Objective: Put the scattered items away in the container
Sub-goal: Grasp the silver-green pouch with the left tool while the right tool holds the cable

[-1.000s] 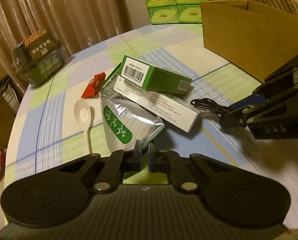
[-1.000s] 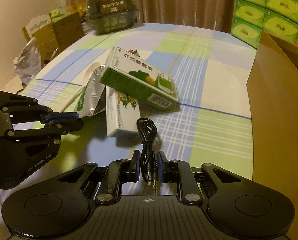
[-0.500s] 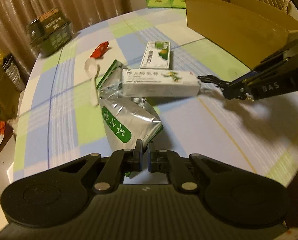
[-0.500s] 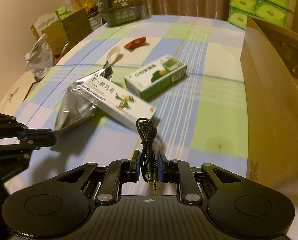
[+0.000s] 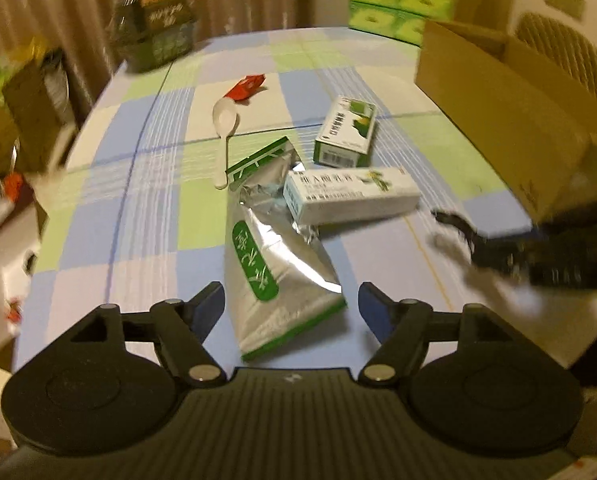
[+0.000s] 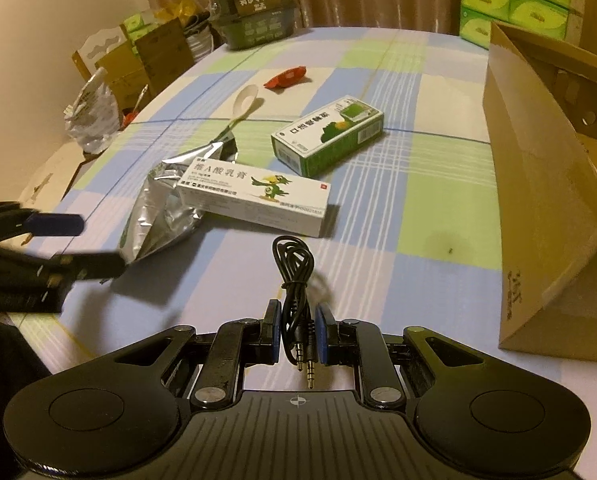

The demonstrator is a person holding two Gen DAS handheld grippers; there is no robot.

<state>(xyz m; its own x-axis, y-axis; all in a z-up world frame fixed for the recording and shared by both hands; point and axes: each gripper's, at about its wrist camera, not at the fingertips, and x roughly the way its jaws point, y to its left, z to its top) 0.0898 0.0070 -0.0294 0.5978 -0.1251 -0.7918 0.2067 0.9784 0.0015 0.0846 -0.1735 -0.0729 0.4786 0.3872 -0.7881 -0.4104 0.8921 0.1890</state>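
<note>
Now right gripper [image 6: 296, 334] jaws clamp the coiled audio cable [image 6: 294, 276]; cardboard box [image 6: 538, 184] at 2 o'clock. Left gripper [image 5: 290, 306] jaws apart, foil pouch [image 5: 274, 248] lengthwise at 12 o'clock.

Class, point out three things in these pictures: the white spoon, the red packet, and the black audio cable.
white spoon [image 5: 225, 117], left wrist view, on its bowl.
red packet [image 6: 285, 77], right wrist view, on its middle.
black audio cable [image 6: 294, 260], right wrist view, on its coiled loop.

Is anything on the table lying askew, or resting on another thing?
Yes. The white box lies askew with one end propped on the foil pouch, not flat on the cloth. The pouch looks crumpled near its top. The green box, spoon and red packet lie flat and apart.
</note>
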